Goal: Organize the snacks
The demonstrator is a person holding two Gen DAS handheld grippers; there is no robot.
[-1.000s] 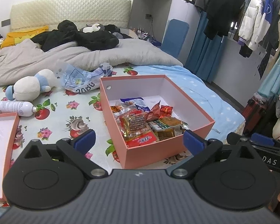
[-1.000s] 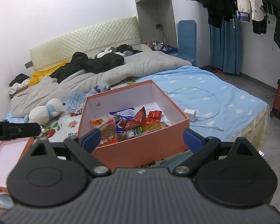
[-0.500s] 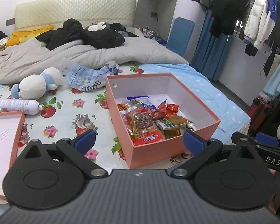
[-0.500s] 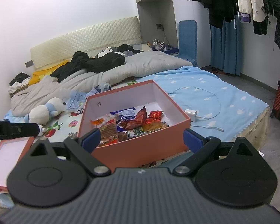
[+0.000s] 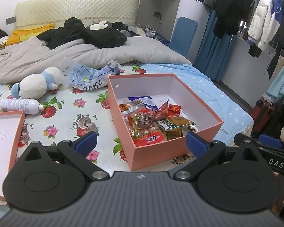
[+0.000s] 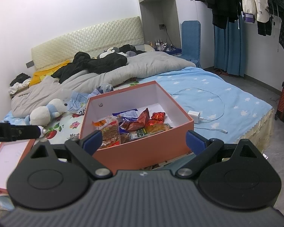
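The salmon-pink cardboard box [image 5: 177,147] sits open on the flower-printed bedsheet [image 5: 66,111], already holding a loose heap of foil and plastic snack packets [image 5: 151,121] — so the gathering looks mostly done. Its matching pink lid [image 5: 3,132] lies apart at the left, not yet fitted. No loose snacks show on the bed. The left hand-held gripper [image 5: 141,143] and right hand-held gripper [image 6: 143,140] both hover short of the box, fingers spread wide and empty — closing it probably remains.
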